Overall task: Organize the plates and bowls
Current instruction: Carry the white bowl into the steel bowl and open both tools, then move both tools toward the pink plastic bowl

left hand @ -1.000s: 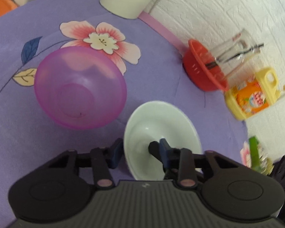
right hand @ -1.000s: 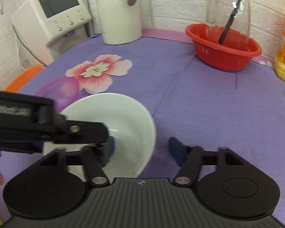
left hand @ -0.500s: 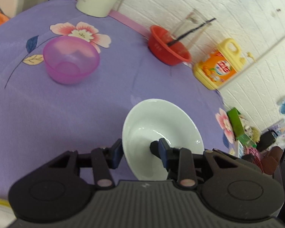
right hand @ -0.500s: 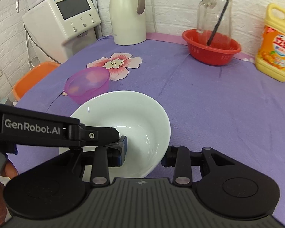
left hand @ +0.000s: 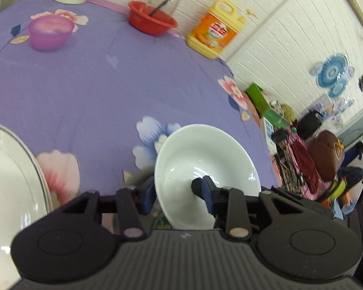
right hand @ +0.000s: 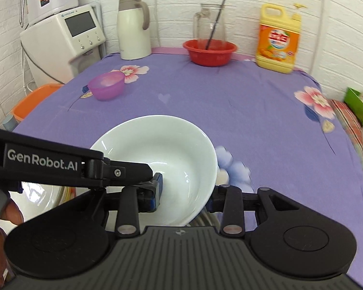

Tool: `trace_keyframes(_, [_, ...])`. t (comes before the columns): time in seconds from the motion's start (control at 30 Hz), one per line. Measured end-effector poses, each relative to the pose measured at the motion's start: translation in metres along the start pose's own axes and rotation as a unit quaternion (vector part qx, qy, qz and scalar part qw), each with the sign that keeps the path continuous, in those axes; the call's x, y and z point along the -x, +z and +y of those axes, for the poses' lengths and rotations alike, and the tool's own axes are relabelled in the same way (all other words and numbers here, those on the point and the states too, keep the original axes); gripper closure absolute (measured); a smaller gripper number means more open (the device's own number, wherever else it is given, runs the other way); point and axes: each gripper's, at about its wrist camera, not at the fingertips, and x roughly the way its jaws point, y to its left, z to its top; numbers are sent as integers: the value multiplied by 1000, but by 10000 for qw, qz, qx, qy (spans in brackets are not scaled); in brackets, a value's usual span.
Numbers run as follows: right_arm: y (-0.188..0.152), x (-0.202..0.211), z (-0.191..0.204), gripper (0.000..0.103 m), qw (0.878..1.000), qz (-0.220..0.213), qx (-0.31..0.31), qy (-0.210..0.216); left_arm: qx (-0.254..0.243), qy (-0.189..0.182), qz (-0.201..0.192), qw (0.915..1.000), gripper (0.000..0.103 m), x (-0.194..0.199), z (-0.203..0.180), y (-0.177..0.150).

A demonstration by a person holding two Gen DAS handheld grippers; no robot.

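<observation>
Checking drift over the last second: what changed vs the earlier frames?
Both grippers carried the white bowl back from the purple bowl, toward the near edge beside a white plate. The left gripper stays clamped on one rim; the right gripper, earlier apart from the rim, now clamps the opposite rim. Purple bowl, red basin and detergent jug stayed put.

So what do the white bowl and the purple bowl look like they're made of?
White bowl: probably glazed ceramic or porcelain. It is opaque with a glossy finish, and sharp light glints show on its inner wall. Melamine can't be ruled out.

Purple bowl: most likely plastic. It is translucent and tinted with a duller sheen, and light shows through its wall.
</observation>
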Motion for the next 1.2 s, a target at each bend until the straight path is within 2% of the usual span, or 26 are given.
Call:
trace_keyframes(0.23, [-37,4,2,40,9998,0,-182,47,-154,172,197,9995,71,-4,4,-29])
trace_keyframes(0.63, [-48,-7,-2,42,9994,-72,-269,199,-303,361,284,9985,70,-20,9,-26])
trace_keyframes(0.67, [-48,-7,-4,42,9992,-86,-301,237,-299,349,277,9986,65,-19,9,-25])
trace_keyframes(0.7, [-48,-6,-6,41,9989,-117,-364,273,-330,337,254,9986,56,-17,9,-23])
trace_keyframes(0.73, [-48,-4,-8,36,9986,-157,-416,272,-342,355,216,9986,49,-14,9,-20])
trace_keyframes(0.77, [-47,-2,-11,33,9978,-201,-528,343,-331,316,157,9988,37,-10,9,-18])
trace_keyframes(0.9, [-43,9,-26,28,9932,-443,-934,532,-547,250,-205,9980,36,13,4,-7])
trace_keyframes(0.97, [-39,15,-27,14,9931,-585,-946,377,-663,206,-373,9969,34,24,2,-2])
trace_keyframes(1.07, [-33,21,-33,0,9923,-739,-951,293,-746,229,-544,9955,33,33,3,7])
trace_keyframes(1.2, [-28,19,-38,0,9919,-776,-974,264,-916,532,-719,9918,33,34,8,14])
